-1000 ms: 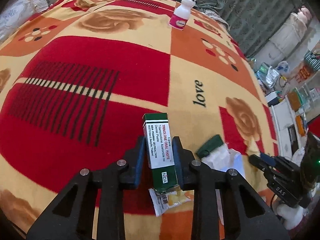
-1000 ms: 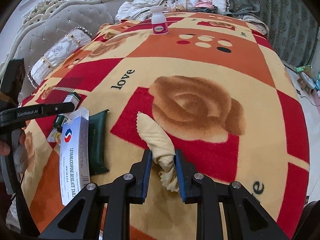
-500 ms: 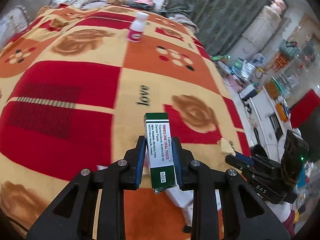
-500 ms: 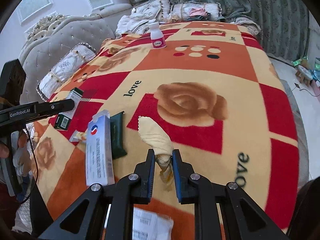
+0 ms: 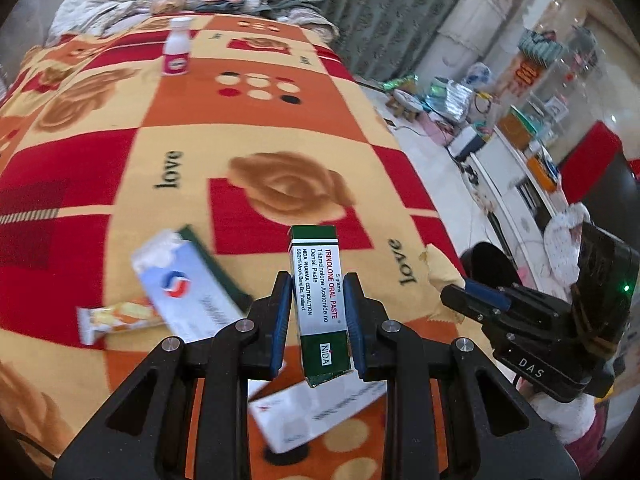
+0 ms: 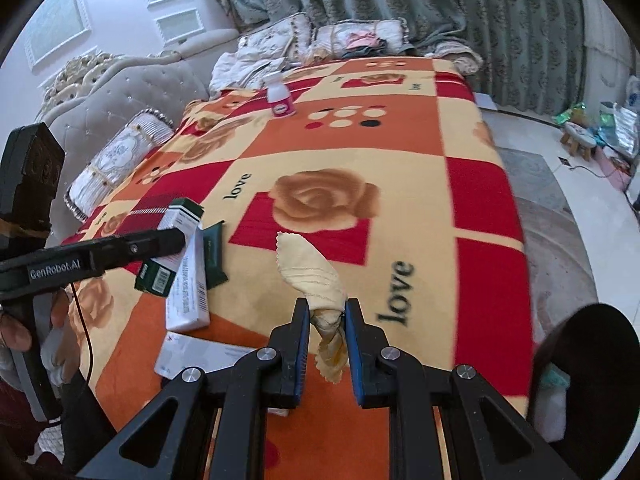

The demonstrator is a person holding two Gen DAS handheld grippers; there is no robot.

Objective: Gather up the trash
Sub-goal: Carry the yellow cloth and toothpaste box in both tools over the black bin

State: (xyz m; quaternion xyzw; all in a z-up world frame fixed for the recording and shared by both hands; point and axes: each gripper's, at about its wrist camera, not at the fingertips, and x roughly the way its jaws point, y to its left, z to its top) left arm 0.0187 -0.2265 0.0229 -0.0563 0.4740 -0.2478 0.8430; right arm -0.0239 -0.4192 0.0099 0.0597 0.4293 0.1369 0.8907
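My left gripper (image 5: 320,312) is shut on a green and white oral paste box (image 5: 320,300) and holds it above the bed's near edge; the box also shows in the right wrist view (image 6: 172,248). My right gripper (image 6: 326,340) is shut on a crumpled yellow wrapper (image 6: 316,280), lifted off the blanket; it shows at the right in the left wrist view (image 5: 440,276). On the blanket lie a white and blue medicine box (image 5: 188,292), a dark green packet (image 6: 214,252), an orange snack wrapper (image 5: 116,318) and a white paper packet (image 5: 316,412).
A white and pink bottle (image 5: 176,54) stands far back on the red and orange blanket (image 5: 256,128). Pillows (image 6: 120,160) and a tufted headboard (image 6: 132,92) line the left. A dark round bin rim (image 6: 588,364) sits at the right, over the floor.
Both grippers have risen and pulled back toward the bed's near edge, carrying the box and the wrapper. The left view has swung right, toward the room.
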